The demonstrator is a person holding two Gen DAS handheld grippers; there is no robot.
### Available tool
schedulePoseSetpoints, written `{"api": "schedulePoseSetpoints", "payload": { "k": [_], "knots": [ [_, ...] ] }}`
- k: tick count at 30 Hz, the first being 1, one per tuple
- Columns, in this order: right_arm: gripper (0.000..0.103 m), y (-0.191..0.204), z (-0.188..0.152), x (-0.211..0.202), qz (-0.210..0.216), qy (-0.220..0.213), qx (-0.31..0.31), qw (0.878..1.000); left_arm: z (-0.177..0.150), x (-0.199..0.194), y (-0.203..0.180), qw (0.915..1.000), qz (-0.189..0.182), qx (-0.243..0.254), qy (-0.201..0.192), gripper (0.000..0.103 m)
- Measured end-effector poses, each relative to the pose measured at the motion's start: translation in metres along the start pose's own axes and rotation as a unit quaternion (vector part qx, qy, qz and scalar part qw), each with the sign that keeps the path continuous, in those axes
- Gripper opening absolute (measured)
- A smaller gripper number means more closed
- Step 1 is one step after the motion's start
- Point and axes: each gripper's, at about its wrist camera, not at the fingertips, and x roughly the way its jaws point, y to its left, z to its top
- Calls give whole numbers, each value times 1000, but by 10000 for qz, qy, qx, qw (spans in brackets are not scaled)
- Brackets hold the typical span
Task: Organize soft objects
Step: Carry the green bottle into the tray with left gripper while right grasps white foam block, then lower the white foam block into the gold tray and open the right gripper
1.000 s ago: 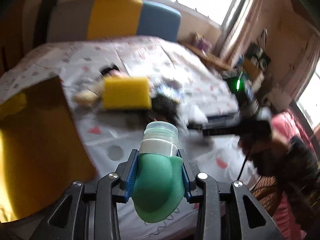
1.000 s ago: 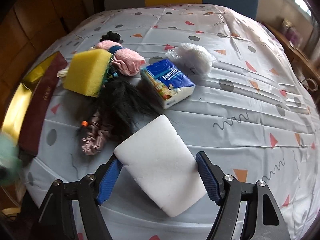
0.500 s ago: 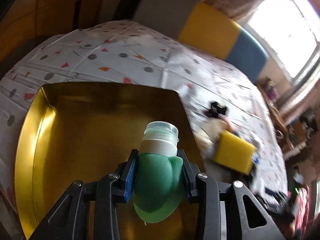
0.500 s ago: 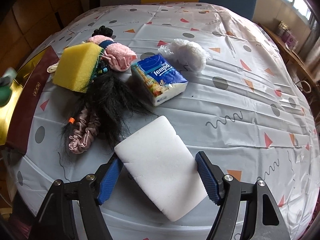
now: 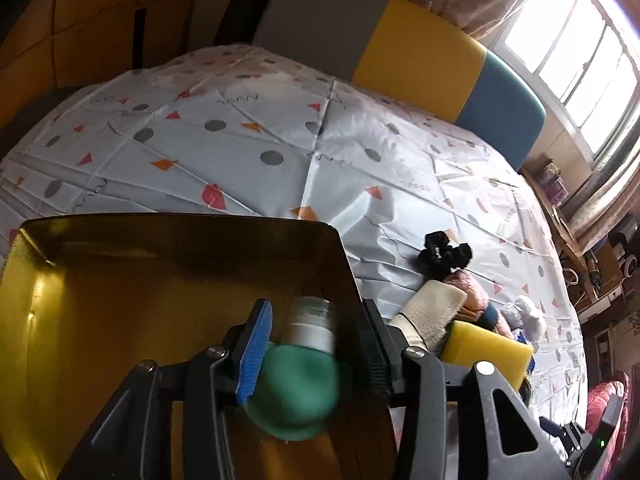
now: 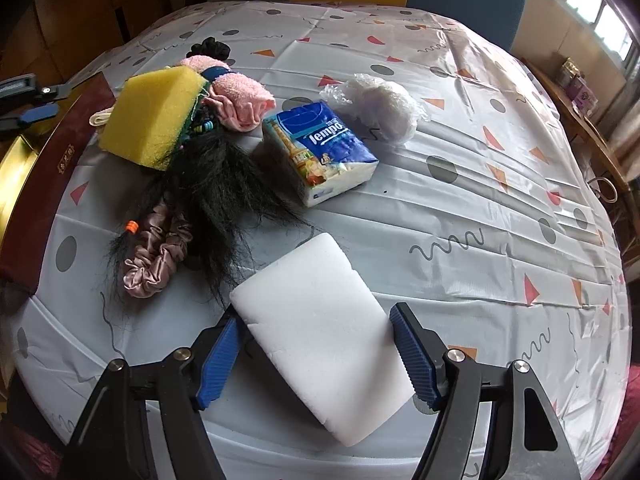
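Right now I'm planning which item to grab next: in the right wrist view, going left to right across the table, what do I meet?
Yellow sponge → pink towel roll → blue tissue pack → white mesh puff.

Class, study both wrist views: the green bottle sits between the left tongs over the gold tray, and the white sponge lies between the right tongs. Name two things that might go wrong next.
1. The left tongs have just been opening, and the blurred green bottle appears loose between them near the right wall of the gold tray; it may roll or bounce out.
2. The right tongs straddle the white sponge askew, so closing could twist or squeeze it out.
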Motion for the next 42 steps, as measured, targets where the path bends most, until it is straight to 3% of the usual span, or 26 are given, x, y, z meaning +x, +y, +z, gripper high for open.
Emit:
{"api": "schedulePoseSetpoints", "payload": {
  "k": [5, 12, 16, 31, 37, 42],
  "knots": [
    [73, -4, -1, -6, -42, -82, 90, 9999, -24, -40, -1, 9994, 158, 242, -205, 47],
    [73, -18, 2, -16, -27, -325, 442, 9985, -82, -89, -7, 9940, 625, 761, -466, 50],
    [73, -23, 6, -21, 64, -455, 591, 9972, -102, -103, -5, 9932, 734, 758, -494, 50],
    [71, -25, 7, -34, 491, -600, 991, 9921, -127, -129, 12, 9900, 950, 770, -699, 51],
    [71, 11, 20, -68, 969, -888, 741, 9886, -128, -129, 22, 9911, 935, 636, -699, 51],
    [71, 74, 41, -87, 1556, -945, 180, 9831, -130, -131, 31, 9918, 925, 517, -713, 51]
  ]
}}
